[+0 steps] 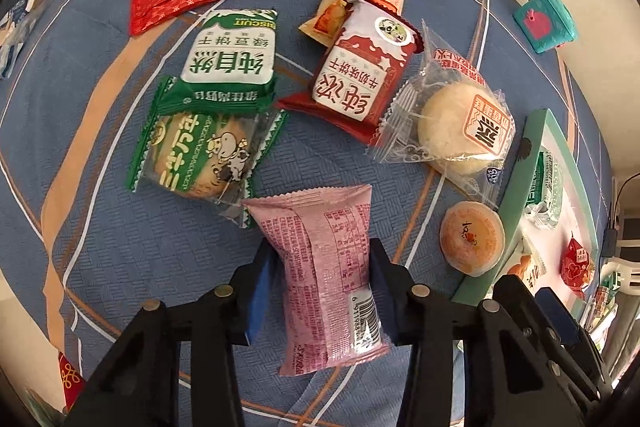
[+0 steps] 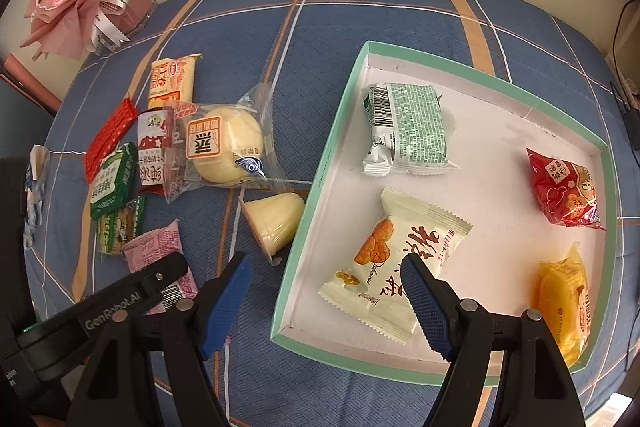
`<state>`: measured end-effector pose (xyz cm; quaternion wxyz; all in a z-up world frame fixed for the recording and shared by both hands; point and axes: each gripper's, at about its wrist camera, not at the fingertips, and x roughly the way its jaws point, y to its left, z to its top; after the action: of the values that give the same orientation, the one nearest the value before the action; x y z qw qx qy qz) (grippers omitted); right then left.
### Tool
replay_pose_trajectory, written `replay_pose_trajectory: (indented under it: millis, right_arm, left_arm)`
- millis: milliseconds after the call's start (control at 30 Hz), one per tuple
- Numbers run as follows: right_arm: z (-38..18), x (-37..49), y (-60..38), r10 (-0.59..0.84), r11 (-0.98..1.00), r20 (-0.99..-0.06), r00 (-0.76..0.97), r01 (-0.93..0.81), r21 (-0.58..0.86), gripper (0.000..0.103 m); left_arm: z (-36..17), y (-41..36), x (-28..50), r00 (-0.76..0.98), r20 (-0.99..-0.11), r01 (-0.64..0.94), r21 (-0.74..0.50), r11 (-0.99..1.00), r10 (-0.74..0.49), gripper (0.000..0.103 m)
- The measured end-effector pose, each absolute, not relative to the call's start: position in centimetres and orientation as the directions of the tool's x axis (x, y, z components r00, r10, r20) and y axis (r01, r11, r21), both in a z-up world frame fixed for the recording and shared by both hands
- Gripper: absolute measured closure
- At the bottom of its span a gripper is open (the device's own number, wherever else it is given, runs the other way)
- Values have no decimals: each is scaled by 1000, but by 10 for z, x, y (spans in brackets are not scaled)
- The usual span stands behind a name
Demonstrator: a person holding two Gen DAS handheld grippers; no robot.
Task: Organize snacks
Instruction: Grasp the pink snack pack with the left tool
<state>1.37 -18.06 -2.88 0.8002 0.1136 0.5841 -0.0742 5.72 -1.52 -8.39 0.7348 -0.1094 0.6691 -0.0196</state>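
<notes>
left fingers (image 1: pixel 280 291) pinching pink packet (image 1: pixel 332 267) — right fingers (image 2: pixel 228 295) apart, empty

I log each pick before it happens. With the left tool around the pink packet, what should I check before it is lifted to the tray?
1. Left tool closed on the pink snack packet: ok, pads press both sides.
2. Grip centred on the packet: ok.
3. Packet clear of the green cow biscuit pack: cannot tell, corners look close.
4. Free space in the tray: ok.
5. Right tool open, holding nothing: ok.
6. Right tool out of the path: not ok, over the tray's near corner.
</notes>
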Motion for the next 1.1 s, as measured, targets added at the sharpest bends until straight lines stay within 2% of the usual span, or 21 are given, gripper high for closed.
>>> replay_pose_trajectory:
  millis: [300, 367, 500, 567, 700, 833, 1100]
  right_arm:
    - [-27, 18, -173, 28, 967, -945, 325, 232, 108, 24]
    - [-27, 21, -171, 30, 968, -943, 332, 227, 110, 31]
    - [-28, 26, -170, 44, 968, -940, 340, 219, 124, 34]
    - [-28, 29, -170, 52, 968, -936, 348, 213, 132, 38]
    - [-26, 35, -167, 63, 973, -927, 371, 186, 140, 39]
    - [-29, 44, -166, 85, 976, -924, 373, 156, 152, 49]
    - [-35, 56, -150, 91, 988, -924, 372, 84, 132, 52]
  left_arm:
    - [-82, -19, 76, 137, -976, -93, -181, 979, -167, 60]
    - [-81, -21, 80, 144, -976, -91, -178, 980, -165, 60]
    - [-78, -21, 92, 156, -975, -92, -171, 981, -156, 60]
    - [-78, -19, 98, 156, -975, -93, -173, 981, -157, 60]
    - [-78, -15, 105, 147, -975, -98, -180, 979, -165, 60]
    - [-78, -7, 110, 142, -973, -111, -196, 974, -180, 60]
    - [-78, 10, 117, 134, -971, -120, -215, 969, -198, 60]
